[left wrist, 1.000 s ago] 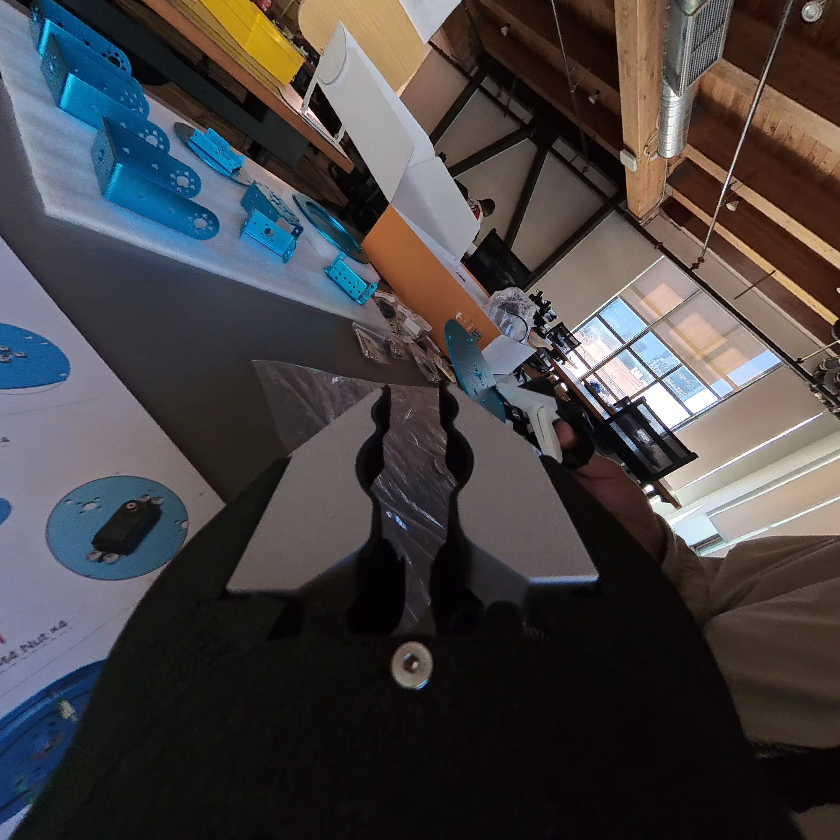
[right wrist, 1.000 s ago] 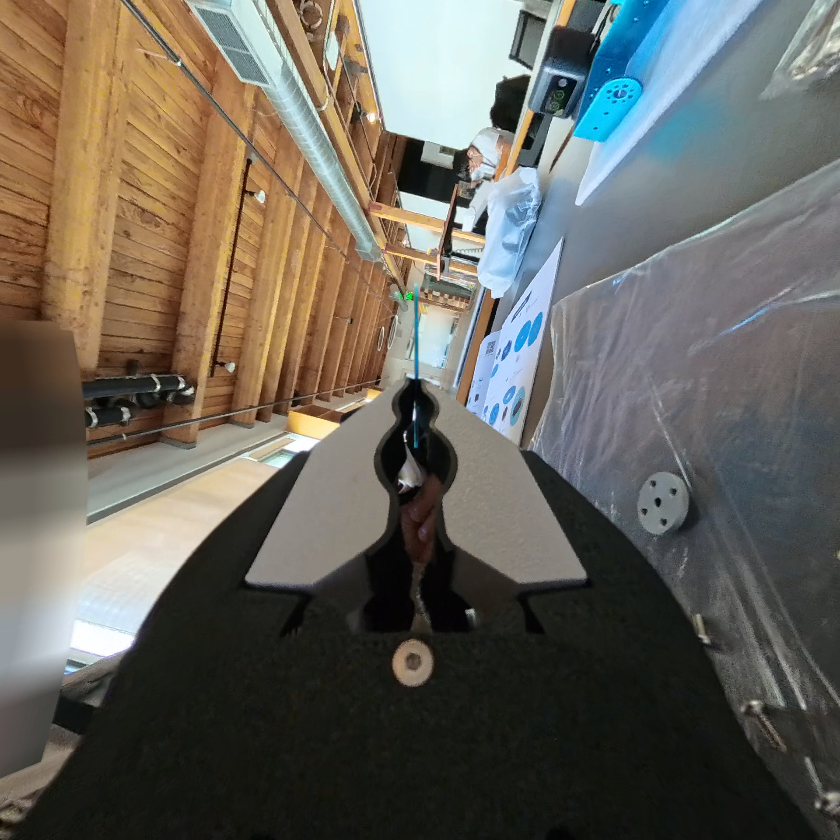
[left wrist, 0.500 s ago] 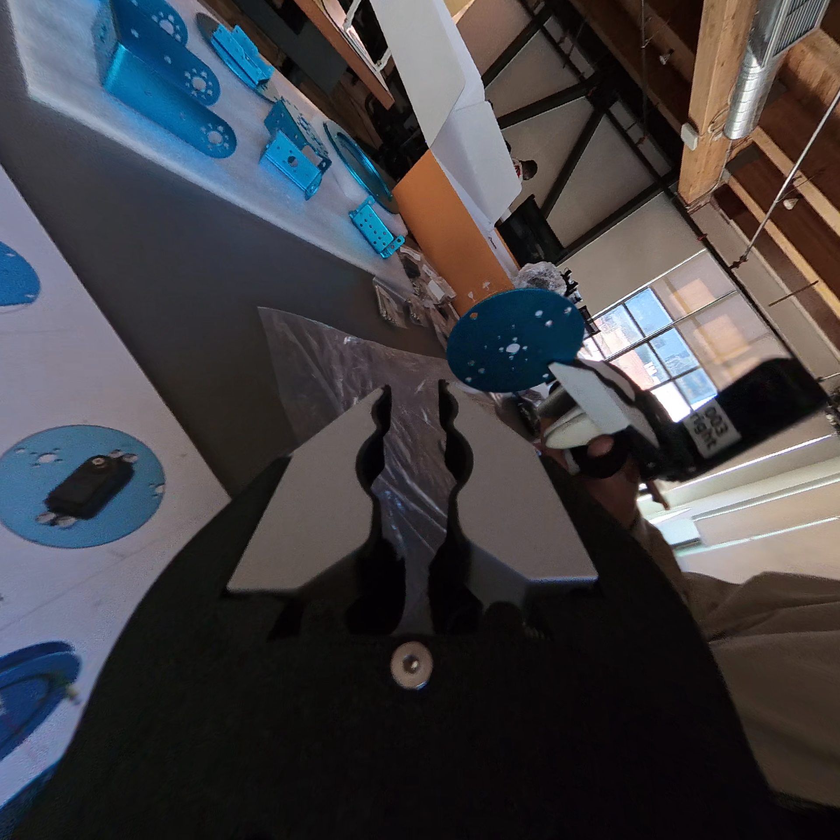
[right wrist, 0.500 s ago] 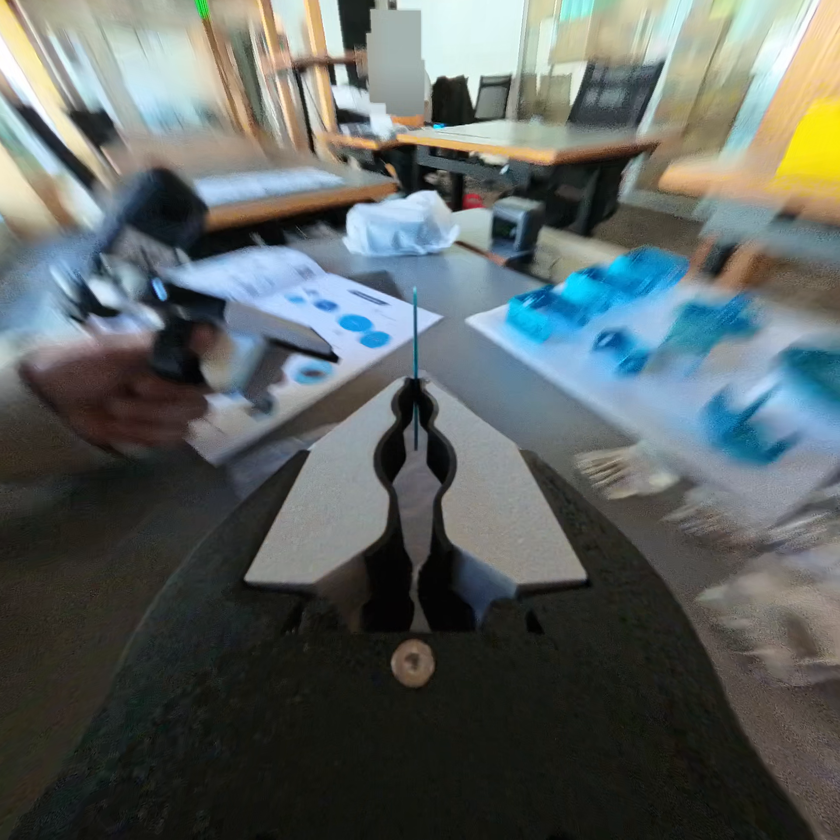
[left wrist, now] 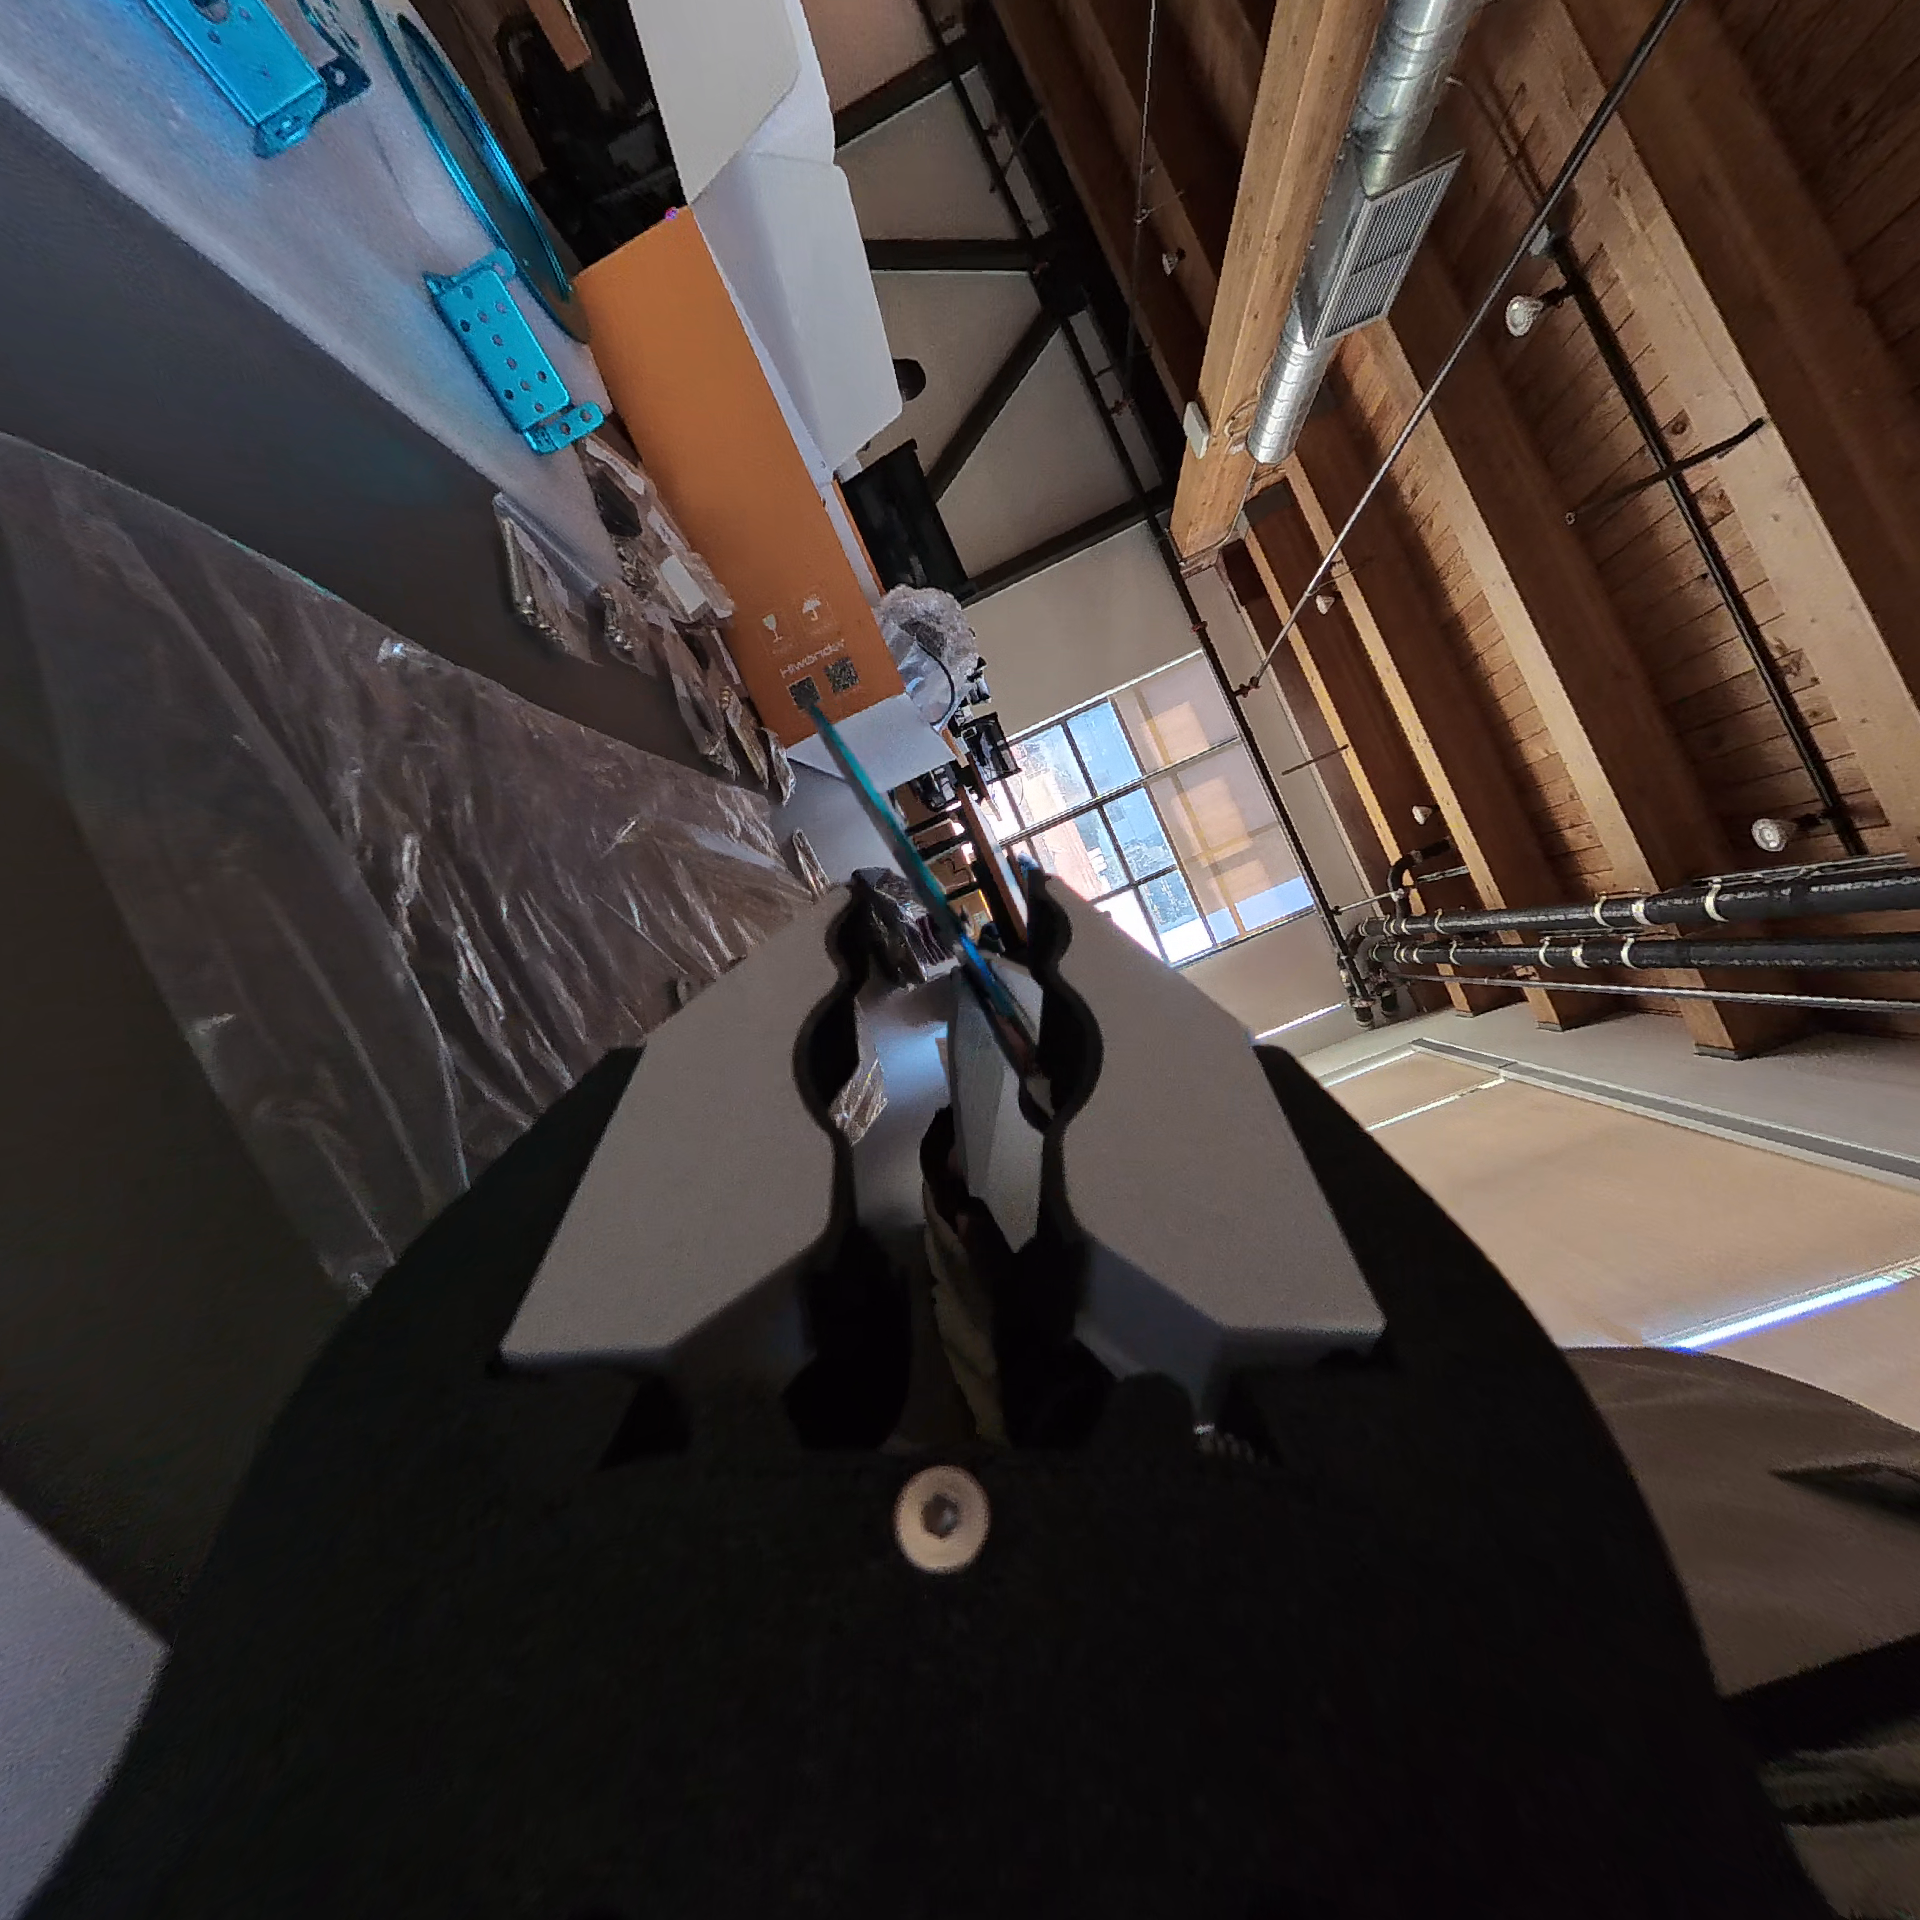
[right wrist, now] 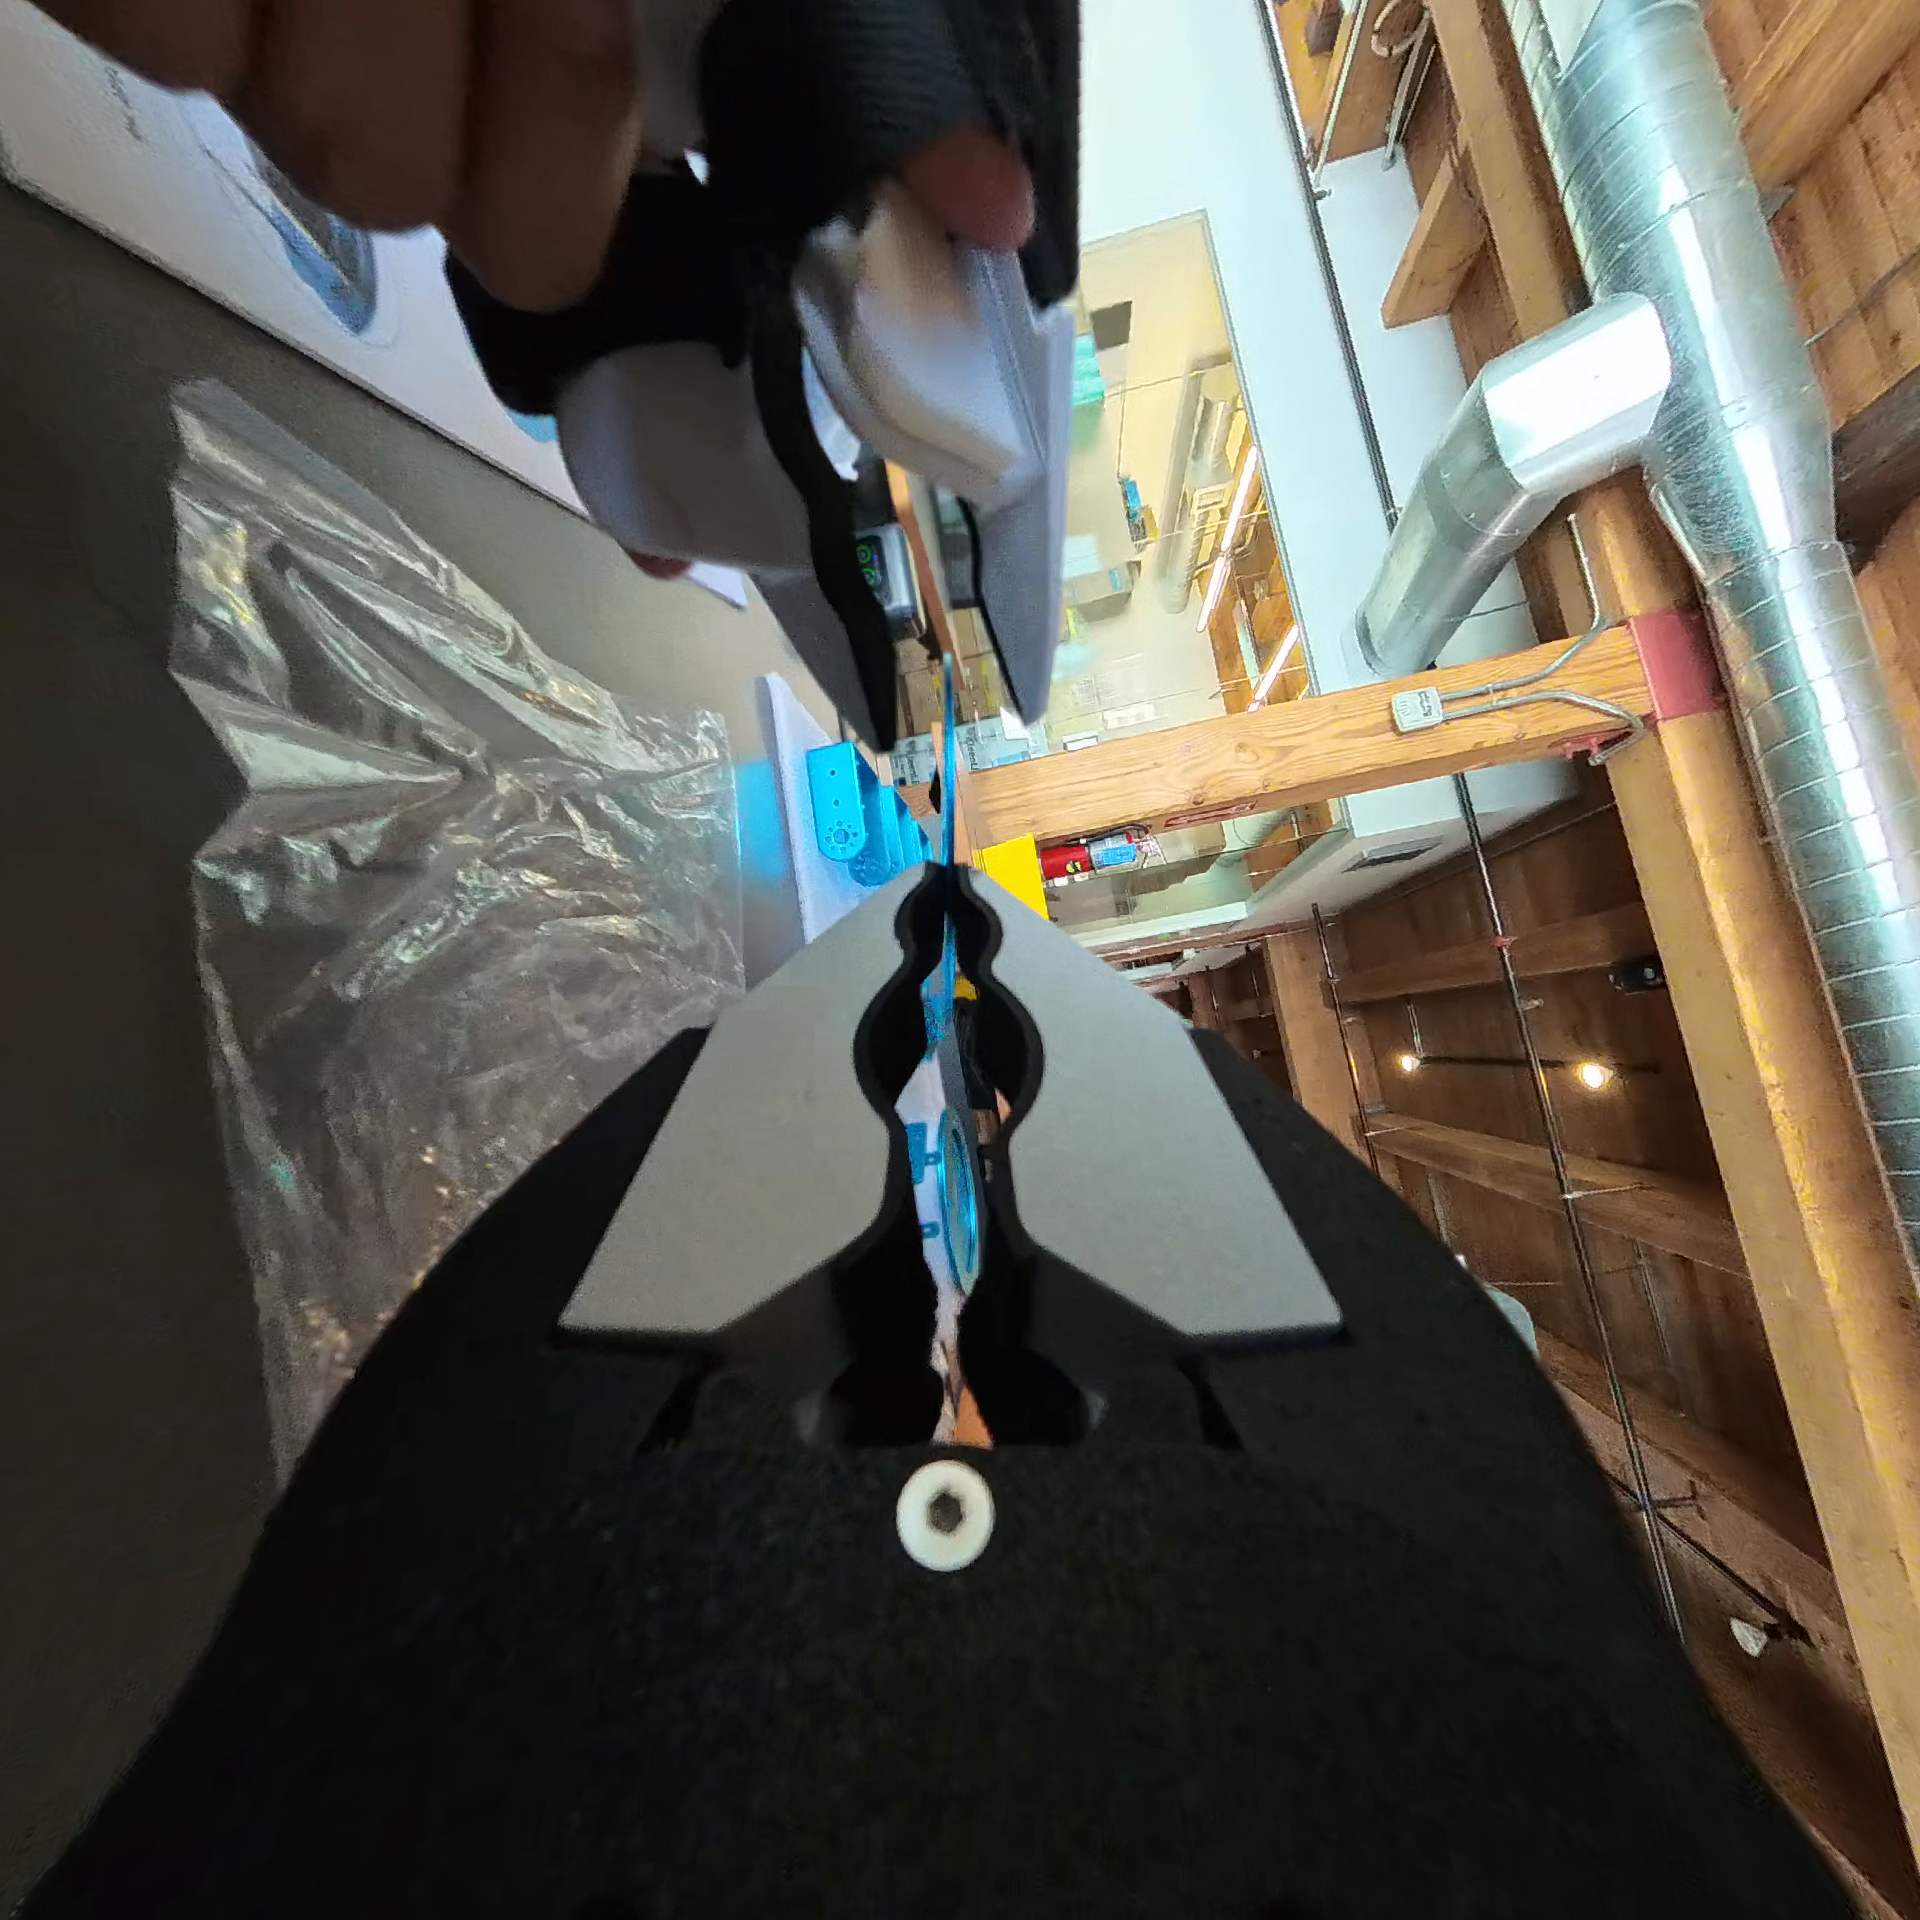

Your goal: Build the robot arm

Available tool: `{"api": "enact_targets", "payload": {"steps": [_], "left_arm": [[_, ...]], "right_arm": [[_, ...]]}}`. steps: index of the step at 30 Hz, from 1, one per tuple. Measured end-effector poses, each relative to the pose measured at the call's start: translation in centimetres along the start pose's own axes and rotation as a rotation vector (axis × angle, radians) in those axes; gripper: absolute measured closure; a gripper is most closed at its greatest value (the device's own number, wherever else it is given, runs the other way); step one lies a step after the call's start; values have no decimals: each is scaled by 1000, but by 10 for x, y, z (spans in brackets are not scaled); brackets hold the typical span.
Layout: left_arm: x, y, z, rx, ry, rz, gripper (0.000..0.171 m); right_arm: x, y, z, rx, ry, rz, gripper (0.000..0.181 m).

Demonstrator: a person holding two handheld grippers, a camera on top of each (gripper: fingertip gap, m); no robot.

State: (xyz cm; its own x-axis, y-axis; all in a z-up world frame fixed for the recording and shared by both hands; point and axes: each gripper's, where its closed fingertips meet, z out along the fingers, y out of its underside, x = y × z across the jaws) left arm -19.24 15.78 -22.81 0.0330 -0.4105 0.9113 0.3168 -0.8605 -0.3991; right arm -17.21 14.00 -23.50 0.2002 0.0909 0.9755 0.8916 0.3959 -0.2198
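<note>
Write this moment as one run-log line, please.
right gripper: shut on blue disc | left gripper: open around disc edge | below: plastic bag

Mounted just behind each gripper's two fingers, looked forward along them. Left wrist view rolled sideways, grey table (left wrist: 260, 436) at left, ceiling beams at right, faced a far window (left wrist: 1153, 821). Right wrist view rolled likewise, faced the opposite way, very near the left gripper (right wrist: 951, 717). Shared: the edge-on blue disc (left wrist: 883, 816) (right wrist: 947, 769), crinkled plastic bag (left wrist: 436, 831) (right wrist: 436, 831), table.
</note>
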Motion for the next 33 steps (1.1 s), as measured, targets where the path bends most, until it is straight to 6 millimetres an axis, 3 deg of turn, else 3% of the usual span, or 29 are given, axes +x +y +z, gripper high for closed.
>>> {"api": "enact_targets", "payload": {"steps": [3, 8, 11, 14, 15, 16, 17, 19, 21, 27, 33], "left_arm": [[-1, 4, 2, -10, -7, 2, 160], [-9, 8, 2, -39, -39, -13, 167], [-9, 8, -1, -53, -24, -11, 171], [-16, 5, -9, -57, -61, 14, 171], [-19, 3, -12, -57, -77, 15, 171], [-23, 0, -16, -51, -96, 16, 171], [-27, -1, -19, -50, -115, 21, 171], [-33, -2, -25, -51, -155, 36, 171], [-36, 0, -27, -56, -182, 44, 171], [-40, 8, -29, -62, -204, 12, 170], [-48, 9, -26, -79, -210, -35, 170]], "right_arm": [[-2, -7, 0, 10, 4, -18, 181], [-8, -5, 2, -11, 6, -50, 181], [-18, -6, 0, -18, -115, 178, 171], [-6, -2, -10, 29, -363, 550, 145], [-6, 4, -15, 35, -486, 652, 152], [-11, 16, -20, -1, -637, 737, 153], [-20, 32, -23, -70, -769, 798, 141], [-45, 63, -32, -232, -1023, 824, 138], [-64, 73, -38, -310, -1202, 864, 134], [-81, 79, -20, -259, -1126, 693, 152], [-82, 77, -18, -227, -1087, 721, 157]]}}
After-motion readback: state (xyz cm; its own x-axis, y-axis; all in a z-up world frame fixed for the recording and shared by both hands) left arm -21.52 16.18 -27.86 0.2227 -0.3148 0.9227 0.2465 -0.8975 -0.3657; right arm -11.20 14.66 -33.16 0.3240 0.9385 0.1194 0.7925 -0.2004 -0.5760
